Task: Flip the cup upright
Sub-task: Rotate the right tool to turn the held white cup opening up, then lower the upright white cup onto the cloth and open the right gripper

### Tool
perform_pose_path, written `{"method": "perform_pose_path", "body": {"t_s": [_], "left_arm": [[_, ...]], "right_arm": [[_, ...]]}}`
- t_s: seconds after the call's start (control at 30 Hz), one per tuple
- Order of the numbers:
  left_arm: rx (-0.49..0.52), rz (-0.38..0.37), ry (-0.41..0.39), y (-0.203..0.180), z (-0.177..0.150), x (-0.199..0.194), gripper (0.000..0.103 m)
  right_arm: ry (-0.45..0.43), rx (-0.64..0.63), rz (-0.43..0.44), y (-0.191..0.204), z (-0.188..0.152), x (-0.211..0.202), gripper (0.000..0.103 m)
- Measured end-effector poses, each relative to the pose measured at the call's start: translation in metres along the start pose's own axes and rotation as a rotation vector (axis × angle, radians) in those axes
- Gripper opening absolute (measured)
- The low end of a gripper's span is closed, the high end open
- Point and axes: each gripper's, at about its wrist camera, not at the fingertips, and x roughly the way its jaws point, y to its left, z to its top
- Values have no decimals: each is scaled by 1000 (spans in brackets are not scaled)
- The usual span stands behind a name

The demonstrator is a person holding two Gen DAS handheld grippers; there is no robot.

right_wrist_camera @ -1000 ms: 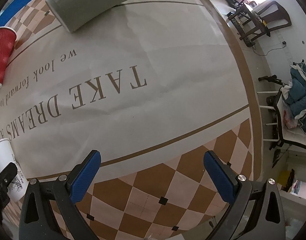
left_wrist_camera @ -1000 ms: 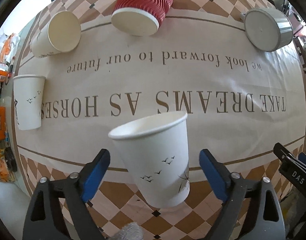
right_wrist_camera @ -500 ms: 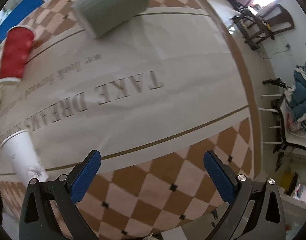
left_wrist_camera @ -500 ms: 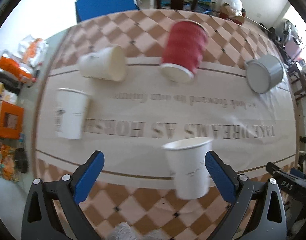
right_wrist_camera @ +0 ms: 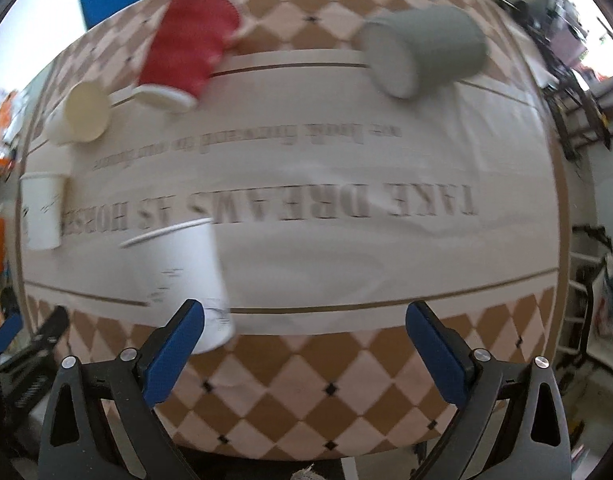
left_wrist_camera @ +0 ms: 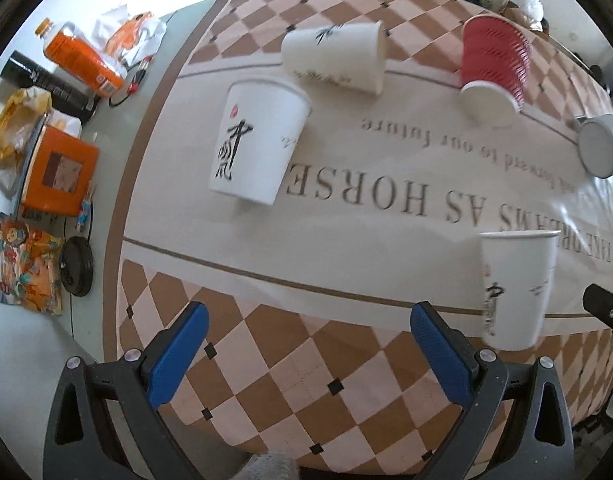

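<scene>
A white paper cup (left_wrist_camera: 514, 288) stands upright near the table's front edge, to the right of my open, empty left gripper (left_wrist_camera: 304, 356). It also shows in the right wrist view (right_wrist_camera: 186, 276), just left of my open, empty right gripper (right_wrist_camera: 304, 354). A second white cup (left_wrist_camera: 258, 140) stands upright at the left. A third white cup (left_wrist_camera: 338, 56), a red ribbed cup (left_wrist_camera: 494, 68) and a grey cup (right_wrist_camera: 422, 52) lie on their sides at the back.
The round table carries a printed cloth (left_wrist_camera: 386, 240) with a checkered border. Bottles, an orange box (left_wrist_camera: 58, 172) and snack packets lie on a grey surface at the left. Chairs and clutter (right_wrist_camera: 578, 80) stand to the right of the table.
My left gripper has let go of the white cup, pulled back and swung left. The cup now stands upright on the table. My right gripper has turned left towards the cups.
</scene>
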Motion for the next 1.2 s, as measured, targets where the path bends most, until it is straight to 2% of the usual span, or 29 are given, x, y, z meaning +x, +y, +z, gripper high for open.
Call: {"method": "perform_pose_path", "body": {"t_s": [0.37, 0.5, 0.67, 0.87, 1.2], "left_arm": [[-15, -54, 38, 14, -9, 32, 103], [-15, -52, 52, 18, -11, 41, 103], [-11, -49, 58, 22, -13, 48, 103], [2, -46, 50, 15, -15, 45, 103], [14, -46, 58, 0, -9, 41, 103]], "right_arm": [[65, -152, 0, 61, 13, 21, 89], [87, -183, -13, 79, 22, 32, 83], [135, -193, -6, 93, 30, 51, 65], [127, -130, 39, 93, 39, 56, 64], [108, -11, 127, 61, 40, 55, 63]]}}
